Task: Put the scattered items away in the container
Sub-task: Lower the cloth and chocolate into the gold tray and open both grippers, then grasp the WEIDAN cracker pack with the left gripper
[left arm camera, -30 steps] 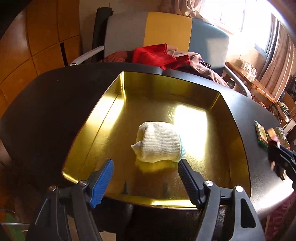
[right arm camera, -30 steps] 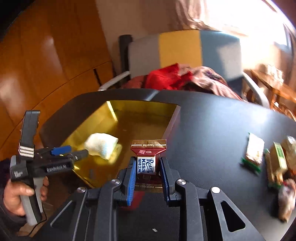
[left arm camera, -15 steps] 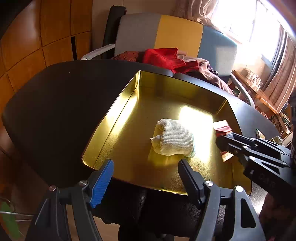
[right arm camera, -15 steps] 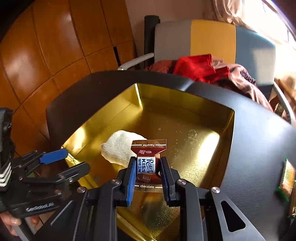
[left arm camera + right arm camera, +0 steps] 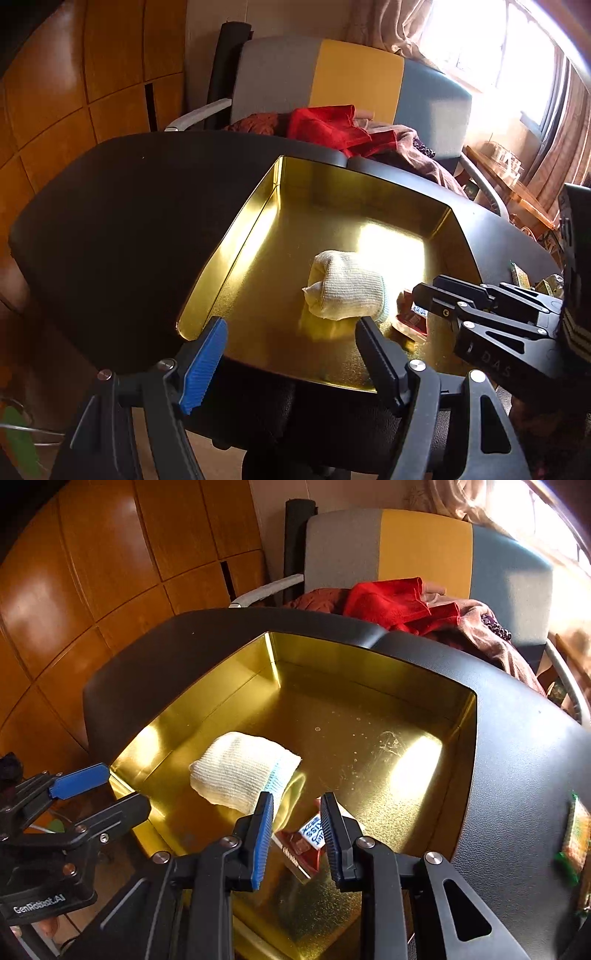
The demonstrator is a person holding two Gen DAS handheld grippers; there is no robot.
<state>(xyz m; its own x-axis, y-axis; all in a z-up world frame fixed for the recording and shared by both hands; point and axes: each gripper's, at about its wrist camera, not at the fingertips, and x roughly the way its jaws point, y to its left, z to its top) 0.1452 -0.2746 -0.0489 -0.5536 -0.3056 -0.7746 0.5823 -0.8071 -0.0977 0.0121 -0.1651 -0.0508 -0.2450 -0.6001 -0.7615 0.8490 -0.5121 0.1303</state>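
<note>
Right gripper is poised over the near part of the gold tray; its jaws are opening, with a gap showing on both sides of the chocolate packet, which lies tilted on the tray floor below and between the pads. The packet's lettering is partly covered by the right-hand finger and cannot be read in full. In the left wrist view only a sliver of the packet shows, behind the right gripper's black linkage. Left gripper stands at the tray's near rim, its fingers wide apart with nothing between them. The rolled white sock lies on the tray floor just beside the packet; contact between them cannot be confirmed. The tray sits on a black table. At the right edge of the table, a green snack packet is cut off by the frame. Beyond the table, a chair carries red cloth; the window area is overexposed.
</note>
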